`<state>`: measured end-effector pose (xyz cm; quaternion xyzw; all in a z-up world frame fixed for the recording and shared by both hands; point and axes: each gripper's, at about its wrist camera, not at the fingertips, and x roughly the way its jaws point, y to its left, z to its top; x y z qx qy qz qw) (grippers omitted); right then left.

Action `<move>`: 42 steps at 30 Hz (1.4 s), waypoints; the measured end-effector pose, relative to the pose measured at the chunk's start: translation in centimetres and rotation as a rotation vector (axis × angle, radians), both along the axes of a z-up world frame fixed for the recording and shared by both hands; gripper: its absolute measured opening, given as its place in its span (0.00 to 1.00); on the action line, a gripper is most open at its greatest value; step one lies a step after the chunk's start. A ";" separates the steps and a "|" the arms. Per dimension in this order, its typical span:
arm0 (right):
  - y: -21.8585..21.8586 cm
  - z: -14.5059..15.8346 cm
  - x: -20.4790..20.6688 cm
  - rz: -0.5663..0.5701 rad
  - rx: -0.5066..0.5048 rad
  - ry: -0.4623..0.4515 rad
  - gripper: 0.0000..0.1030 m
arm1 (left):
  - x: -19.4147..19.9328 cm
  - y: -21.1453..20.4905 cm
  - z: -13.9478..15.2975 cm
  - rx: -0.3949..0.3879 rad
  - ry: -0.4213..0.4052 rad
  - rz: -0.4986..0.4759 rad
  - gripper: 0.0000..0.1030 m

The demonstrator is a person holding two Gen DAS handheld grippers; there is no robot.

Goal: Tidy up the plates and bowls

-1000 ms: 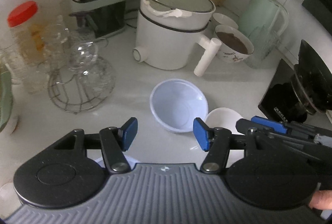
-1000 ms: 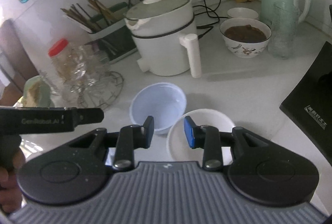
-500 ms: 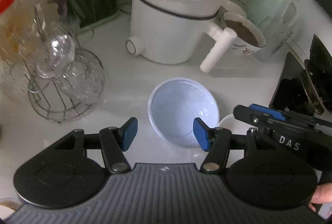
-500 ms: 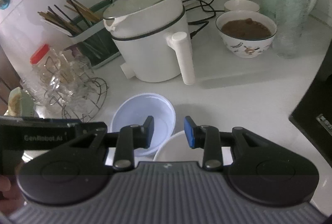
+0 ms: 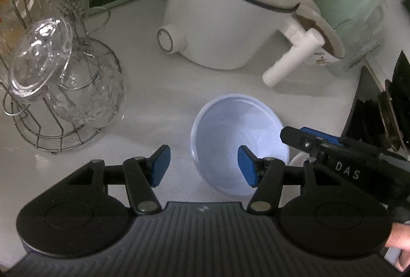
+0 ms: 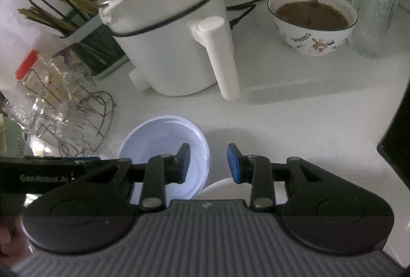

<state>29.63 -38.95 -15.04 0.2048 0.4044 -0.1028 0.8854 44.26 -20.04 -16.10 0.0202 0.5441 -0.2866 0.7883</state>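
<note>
A pale blue bowl (image 5: 238, 146) sits upright on the white counter (image 5: 159, 108). My left gripper (image 5: 204, 167) hangs open just above its near left rim, the right pad over the bowl's inside and the left pad outside it. A white bowl (image 6: 220, 187) stands close beside the blue bowl (image 6: 159, 146), mostly hidden under my right gripper (image 6: 208, 164). That gripper is open with a narrow gap and nothing pinched; its left pad is over the blue bowl's right edge. In the left wrist view only a sliver of the white bowl (image 5: 297, 159) shows.
Behind the bowls stands a white electric pot (image 6: 174, 41) with a long handle (image 6: 220, 59). A patterned bowl of brown food (image 6: 312, 23), a tall glass (image 6: 374, 13) and a mint kettle (image 5: 353, 2) lie back right. A wire rack of glassware (image 5: 64, 87) stands left, a black stove (image 5: 379, 108) right.
Both grippers have come forward and down toward the two bowls, which now look larger and nearer. Both jaw gaps look unchanged. The bowls have not moved.
</note>
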 end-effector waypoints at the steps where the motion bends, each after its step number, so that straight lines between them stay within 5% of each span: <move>1: -0.1 -0.2 0.2 0.001 0.002 0.006 0.34 | 0.2 0.0 -0.2 -0.001 0.002 0.002 0.62; 9: 0.2 -1.3 1.5 0.010 0.012 0.040 0.34 | 0.9 0.0 -1.0 -0.038 0.034 0.041 0.50; 15: 0.3 -2.1 2.3 0.014 0.019 0.056 0.34 | 1.3 -0.1 -1.4 -0.031 0.041 0.045 0.33; 20: 0.2 -2.6 2.6 0.010 0.031 0.070 0.24 | 1.2 -0.4 -1.6 -0.018 0.041 0.039 0.26; 31: 0.2 -2.4 2.1 0.021 0.074 0.055 0.17 | 1.5 -0.9 -2.0 -0.039 0.075 0.050 0.25; 42: 0.3 0.0 0.5 0.027 0.118 -0.005 0.16 | 0.6 0.7 1.2 -0.077 0.036 0.065 0.25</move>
